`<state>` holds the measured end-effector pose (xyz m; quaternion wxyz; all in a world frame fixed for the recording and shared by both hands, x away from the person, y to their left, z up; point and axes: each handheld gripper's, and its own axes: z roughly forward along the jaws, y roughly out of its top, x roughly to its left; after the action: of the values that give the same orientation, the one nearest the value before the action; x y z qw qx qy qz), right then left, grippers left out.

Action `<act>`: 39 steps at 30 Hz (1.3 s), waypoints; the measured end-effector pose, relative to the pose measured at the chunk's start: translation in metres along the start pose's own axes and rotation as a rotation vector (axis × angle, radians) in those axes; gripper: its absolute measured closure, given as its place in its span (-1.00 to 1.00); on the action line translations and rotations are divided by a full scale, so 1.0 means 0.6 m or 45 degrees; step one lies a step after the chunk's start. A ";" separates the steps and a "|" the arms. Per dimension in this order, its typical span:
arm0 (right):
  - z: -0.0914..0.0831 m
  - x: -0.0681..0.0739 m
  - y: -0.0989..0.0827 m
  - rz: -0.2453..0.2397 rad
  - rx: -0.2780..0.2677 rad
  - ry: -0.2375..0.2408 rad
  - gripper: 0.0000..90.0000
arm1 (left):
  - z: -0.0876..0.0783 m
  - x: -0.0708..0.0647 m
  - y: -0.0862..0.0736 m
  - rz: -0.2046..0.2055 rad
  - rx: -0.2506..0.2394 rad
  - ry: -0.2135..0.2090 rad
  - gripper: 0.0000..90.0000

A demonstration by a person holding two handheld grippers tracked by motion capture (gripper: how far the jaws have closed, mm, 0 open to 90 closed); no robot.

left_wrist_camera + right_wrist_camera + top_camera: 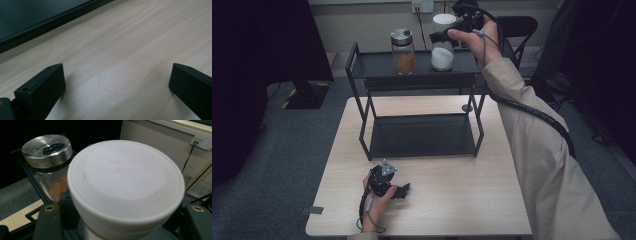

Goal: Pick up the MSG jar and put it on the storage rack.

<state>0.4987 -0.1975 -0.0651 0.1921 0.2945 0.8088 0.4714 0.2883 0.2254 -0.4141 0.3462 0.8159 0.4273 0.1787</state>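
Observation:
A clear jar with a white lid (443,50) holds white powder and stands on the top shelf of a black two-tier rack (377,70). My right gripper (439,36) is shut on this jar just below its lid. In the right gripper view the white lid (126,180) sits between the two jaws of the right gripper (122,221). To its left stands a glass jar of brown powder with a steel cap (403,52) (48,157). My left gripper (404,190) rests on the wooden table (452,205) in front of the rack, open, nothing between its jaws (116,85).
The rack's lower shelf (422,135) is bare. A black chair (518,25) stands behind the rack at right, and a wall socket (422,6) is on the back wall. A dark stand base (304,95) sits on the floor at left.

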 end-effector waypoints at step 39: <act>-0.028 0.035 -0.048 0.142 -0.051 -0.080 -0.99 | 0.000 0.000 0.000 -0.003 -0.002 -0.001 -1.00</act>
<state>0.4645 -0.2057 -0.0827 0.1969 0.3498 0.7751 0.4880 0.2881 0.2253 -0.4144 0.3473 0.8150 0.4282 0.1783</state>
